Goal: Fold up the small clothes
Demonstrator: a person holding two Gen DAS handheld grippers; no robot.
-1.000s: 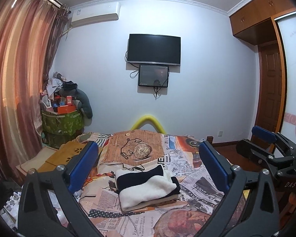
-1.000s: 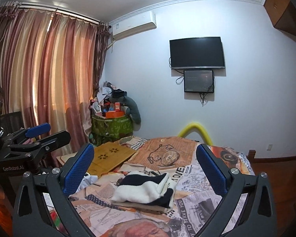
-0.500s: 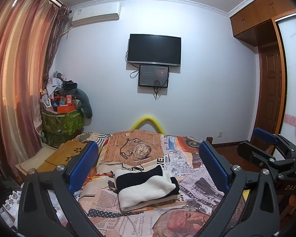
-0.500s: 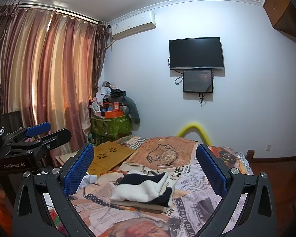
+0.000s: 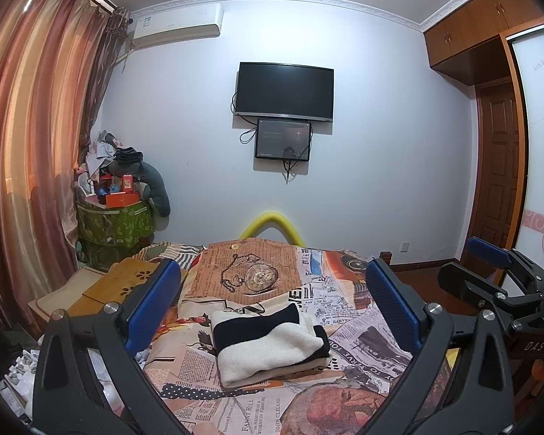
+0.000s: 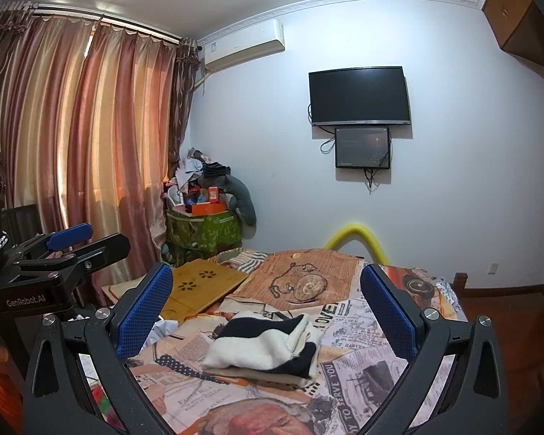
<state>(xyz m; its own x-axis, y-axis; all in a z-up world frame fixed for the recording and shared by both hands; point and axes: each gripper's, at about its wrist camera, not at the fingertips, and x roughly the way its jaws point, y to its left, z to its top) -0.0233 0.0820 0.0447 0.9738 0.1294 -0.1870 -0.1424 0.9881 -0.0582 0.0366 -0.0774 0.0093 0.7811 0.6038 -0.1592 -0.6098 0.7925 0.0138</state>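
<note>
A folded black and cream garment (image 5: 268,344) lies on the bed with the newspaper-print cover (image 5: 250,402); it also shows in the right wrist view (image 6: 264,348). My left gripper (image 5: 272,311) is open and empty, held above and short of the garment. My right gripper (image 6: 268,315) is open and empty too, at about the same height. The right gripper shows at the right edge of the left wrist view (image 5: 497,282), and the left gripper shows at the left edge of the right wrist view (image 6: 72,250).
A wooden lap tray (image 6: 203,282) lies at the bed's left side. A green box piled with clutter (image 5: 116,224) stands by the curtain (image 5: 29,166). A TV (image 5: 284,90) hangs on the far wall. A wooden door (image 5: 497,181) is at the right.
Both grippers have risen and drawn back very slightly. The garment has not moved, and both jaws stay open.
</note>
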